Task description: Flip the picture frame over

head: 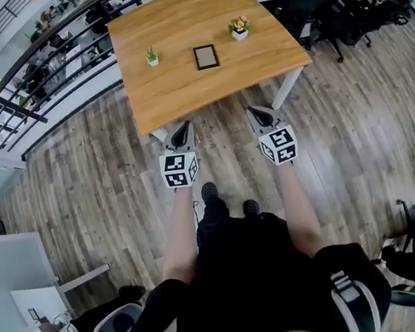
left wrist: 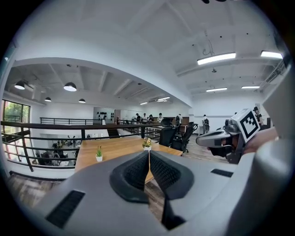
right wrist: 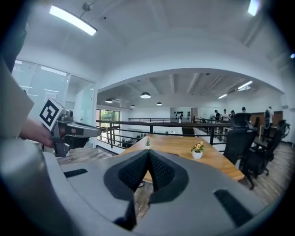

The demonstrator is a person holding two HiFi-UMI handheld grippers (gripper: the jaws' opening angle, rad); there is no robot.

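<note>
At upper centre the picture frame (head: pixel 206 56) is laid flat; it is judged light, stiff, fragile, best pinched at an edge; left gripper (head: pixel 181 133) and right gripper (head: pixel 261 116) are closed, empty.

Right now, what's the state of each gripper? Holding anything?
Left gripper: closed, holding nothing.
Right gripper: closed, holding nothing.

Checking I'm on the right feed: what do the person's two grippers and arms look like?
Both the left gripper and right gripper are grey, tapering to a wedge, with dark textured pads. Each carries a white cube printed with black square markers. No cables show. The forearms are unsleeved; the person wears black clothing.
</note>
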